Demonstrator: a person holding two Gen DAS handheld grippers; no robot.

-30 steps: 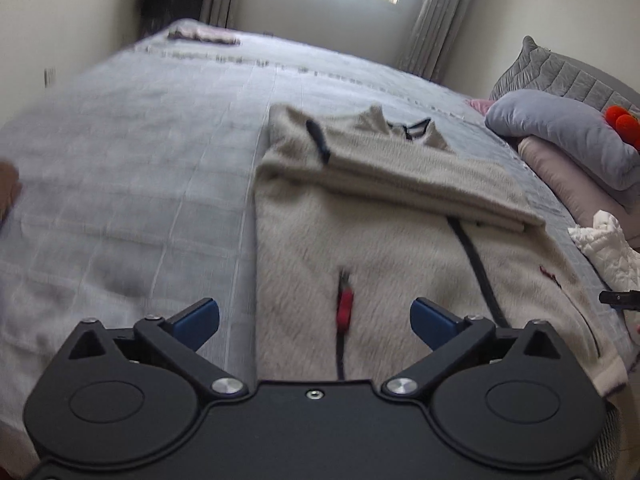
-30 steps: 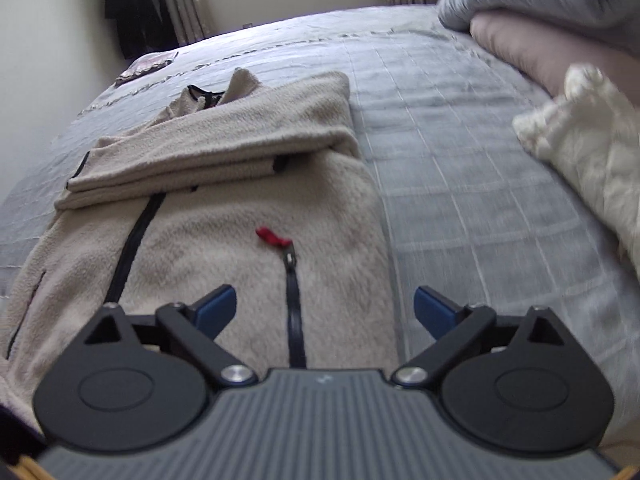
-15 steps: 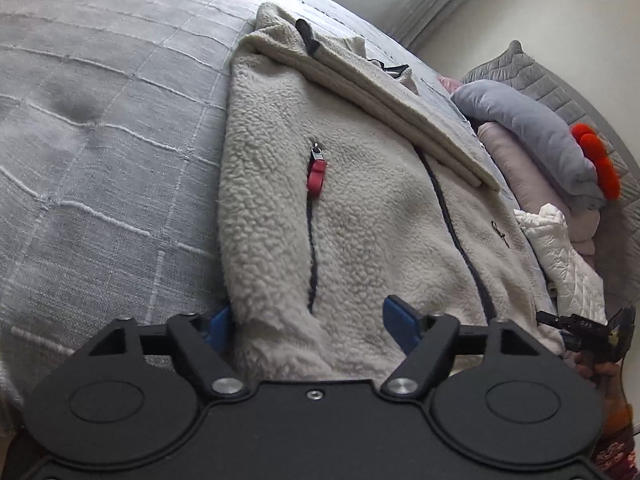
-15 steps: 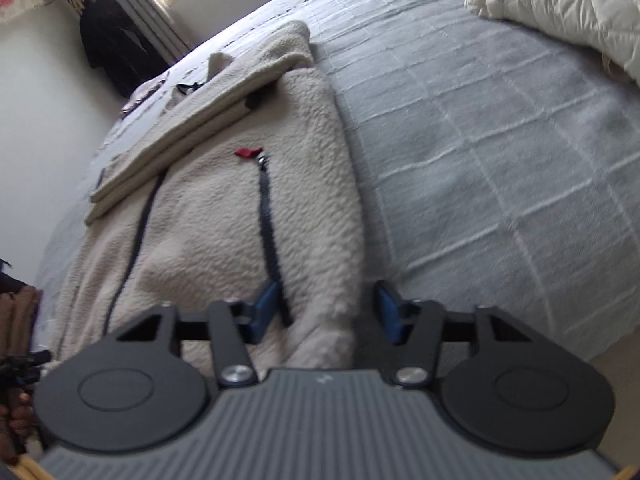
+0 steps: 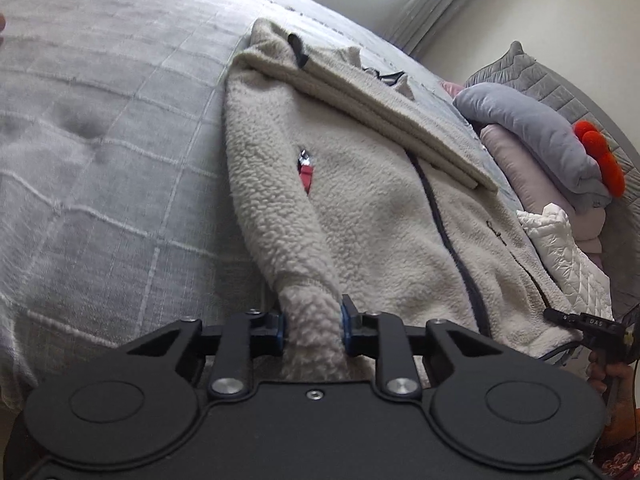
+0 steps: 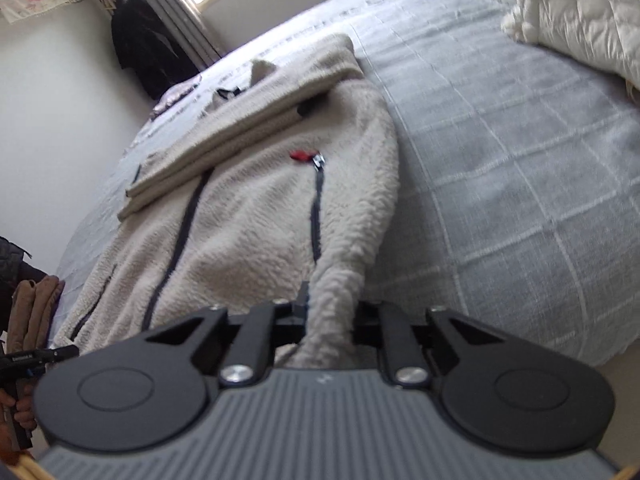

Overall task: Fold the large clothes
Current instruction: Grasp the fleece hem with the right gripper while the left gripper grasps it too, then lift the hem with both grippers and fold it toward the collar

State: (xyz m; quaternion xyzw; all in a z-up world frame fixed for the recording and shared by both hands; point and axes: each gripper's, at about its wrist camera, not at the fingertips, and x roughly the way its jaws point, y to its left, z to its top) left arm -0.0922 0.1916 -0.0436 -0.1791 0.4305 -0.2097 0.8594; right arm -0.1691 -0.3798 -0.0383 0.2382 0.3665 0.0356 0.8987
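Cream fleece jacket (image 5: 360, 216) lies flat on the grey checked bedspread (image 5: 104, 152), hem at the near edge of the bed, collar toward the far edge under the window. Both sleeves are folded across the chest as a flat stacked band. A dark front zip runs down the middle, and there is a pocket zip with a red pull tab (image 5: 306, 174).

Left gripper (image 5: 313, 330): jaws closing, narrow gap, blue pads pressed on both sides of a bunched ridge of the hem at the jacket's near-left corner. Fleece fills the gap and is pinched up off the bedspread.

Right gripper (image 6: 330, 322): jaws almost fully shut, clamped on a bunched ridge of hem at the jacket's near-right corner, beside the pocket zip. The fabric is drawn into a narrow neck between the fingers. The pads themselves are mostly hidden by fleece.

Each wrist view catches the other gripper at the frame edge, low by the near edge of the bed, with a hand (image 6: 18, 408) on its handle. So the two grips sit at opposite ends of the hem.

Head end of the bed, right side: grey pillow (image 5: 532, 128) stacked on a pink one, something red-orange (image 5: 600, 156) against it, and a white quilted item (image 6: 580, 20) on the bedspread, apart from the jacket. A dark garment (image 6: 140, 48) hangs at the far wall by the curtain.
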